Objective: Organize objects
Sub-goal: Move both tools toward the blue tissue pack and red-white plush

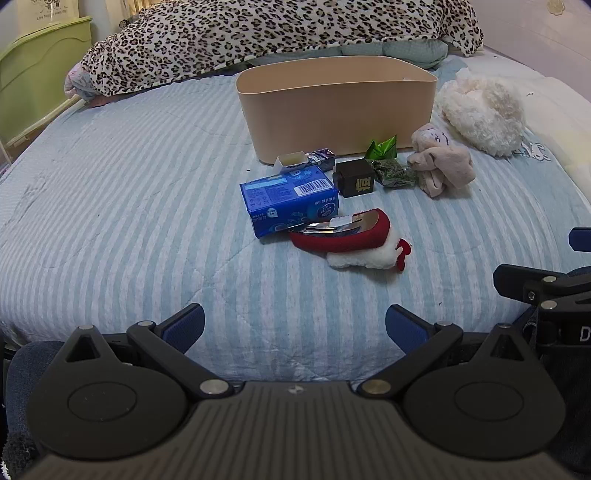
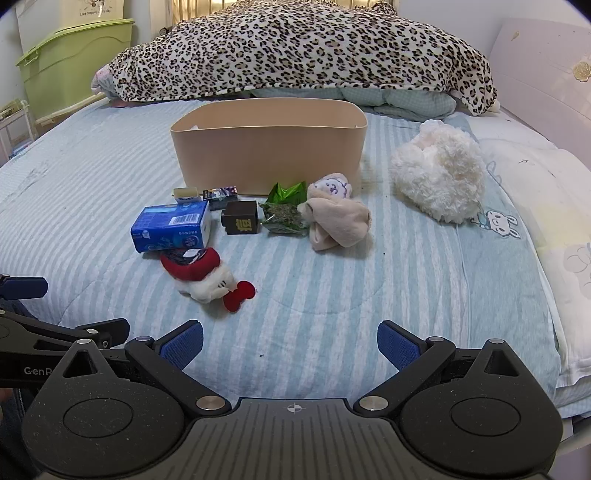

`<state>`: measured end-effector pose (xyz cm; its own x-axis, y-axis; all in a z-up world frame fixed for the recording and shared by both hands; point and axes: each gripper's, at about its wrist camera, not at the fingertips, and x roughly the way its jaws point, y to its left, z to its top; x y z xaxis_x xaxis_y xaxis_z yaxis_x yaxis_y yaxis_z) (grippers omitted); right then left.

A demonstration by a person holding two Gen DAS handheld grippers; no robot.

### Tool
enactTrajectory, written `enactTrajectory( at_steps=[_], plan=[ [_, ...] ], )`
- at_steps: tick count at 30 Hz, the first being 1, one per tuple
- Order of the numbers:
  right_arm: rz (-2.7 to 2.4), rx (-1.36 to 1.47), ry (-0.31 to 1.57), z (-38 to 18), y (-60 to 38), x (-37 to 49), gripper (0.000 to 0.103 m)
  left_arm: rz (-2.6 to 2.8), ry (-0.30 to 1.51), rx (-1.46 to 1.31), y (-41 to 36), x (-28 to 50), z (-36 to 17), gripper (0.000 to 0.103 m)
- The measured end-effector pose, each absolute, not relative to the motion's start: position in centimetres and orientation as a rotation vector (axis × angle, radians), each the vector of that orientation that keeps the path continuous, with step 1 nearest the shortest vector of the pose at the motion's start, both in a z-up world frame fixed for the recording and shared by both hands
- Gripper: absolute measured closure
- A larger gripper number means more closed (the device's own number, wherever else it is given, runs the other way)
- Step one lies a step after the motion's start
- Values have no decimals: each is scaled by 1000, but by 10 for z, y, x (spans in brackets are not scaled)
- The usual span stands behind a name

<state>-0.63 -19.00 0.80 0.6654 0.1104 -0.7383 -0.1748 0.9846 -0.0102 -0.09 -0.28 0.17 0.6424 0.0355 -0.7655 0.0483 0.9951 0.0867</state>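
A beige bin (image 1: 336,107) (image 2: 269,147) stands on the striped bed. In front of it lie a blue tissue pack (image 1: 290,199) (image 2: 171,227), a red and white plush pouch (image 1: 351,240) (image 2: 201,277), a black cube (image 1: 356,177) (image 2: 242,218), a green packet (image 1: 391,166) (image 2: 286,208), a pink cloth toy (image 1: 441,160) (image 2: 338,216) and a small white tub (image 1: 291,160) (image 2: 186,192). My left gripper (image 1: 294,326) is open and empty near the bed's front edge. My right gripper (image 2: 290,345) is open and empty beside it.
A fluffy white plush (image 1: 482,110) (image 2: 439,173) lies right of the bin. A leopard-print blanket (image 1: 277,33) (image 2: 303,51) is piled at the back. A green cabinet (image 1: 33,81) (image 2: 74,62) stands at the left. A white pillow (image 2: 546,206) lies at the right.
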Motion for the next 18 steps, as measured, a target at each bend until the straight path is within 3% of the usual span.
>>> enactTrajectory(
  at_steps=[18],
  plan=[
    [166,-93,833,5,-187,-4,1,-26,876,102,0,1,0,0]
  ],
)
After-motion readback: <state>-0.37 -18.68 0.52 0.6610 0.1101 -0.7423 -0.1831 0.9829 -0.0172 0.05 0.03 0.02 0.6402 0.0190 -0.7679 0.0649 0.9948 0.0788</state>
